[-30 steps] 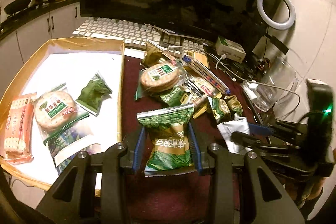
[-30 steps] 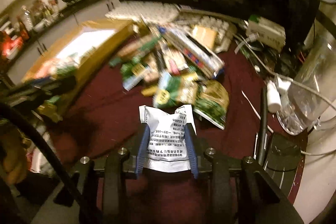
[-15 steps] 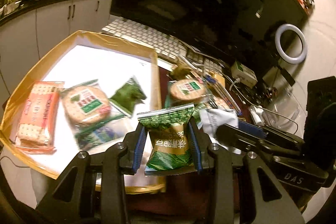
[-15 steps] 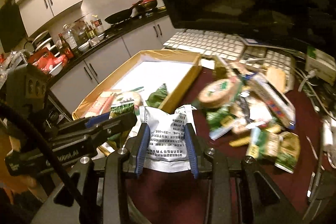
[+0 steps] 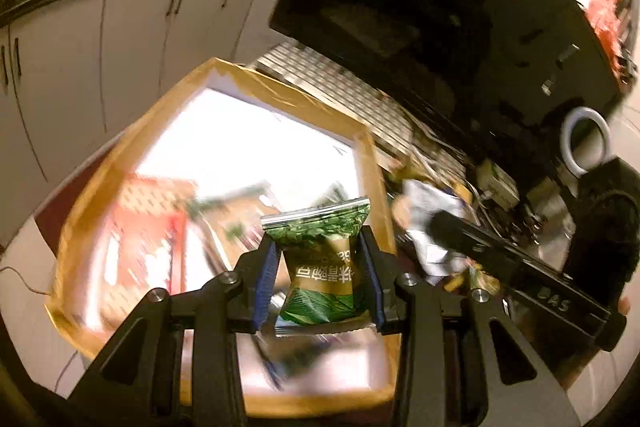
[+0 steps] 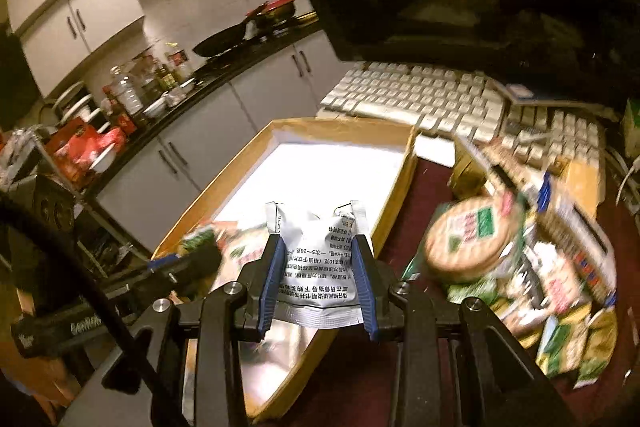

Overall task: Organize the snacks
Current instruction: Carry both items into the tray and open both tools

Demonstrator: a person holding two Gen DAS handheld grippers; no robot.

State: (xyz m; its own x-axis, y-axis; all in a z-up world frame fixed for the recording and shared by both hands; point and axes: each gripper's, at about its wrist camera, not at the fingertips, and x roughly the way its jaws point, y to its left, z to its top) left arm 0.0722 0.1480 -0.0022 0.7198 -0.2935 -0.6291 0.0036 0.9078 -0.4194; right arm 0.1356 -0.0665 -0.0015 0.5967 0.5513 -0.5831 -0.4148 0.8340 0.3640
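My left gripper (image 5: 319,259) is shut on a green and gold snack packet (image 5: 320,263) and holds it above the shallow cardboard box (image 5: 372,163), near its right rim. Blurred red and green packets (image 5: 148,227) lie in the box. My right gripper (image 6: 317,267) is shut on a white and silver sachet (image 6: 318,263) and holds it above the same box (image 6: 400,183), over its near right side. The right gripper also shows in the left wrist view (image 5: 436,223), and the left one in the right wrist view (image 6: 172,265).
A pile of loose snack packets (image 6: 520,259), with a round cracker pack (image 6: 468,235) on top, lies on the dark red table right of the box. A white keyboard (image 6: 432,99) and a black monitor (image 5: 440,7) stand behind. A ring light (image 5: 584,143) stands at the far right.
Both grippers have swung left with their packets, from over the snack pile to over the box. The views now tilt up toward the kitchen cabinets.
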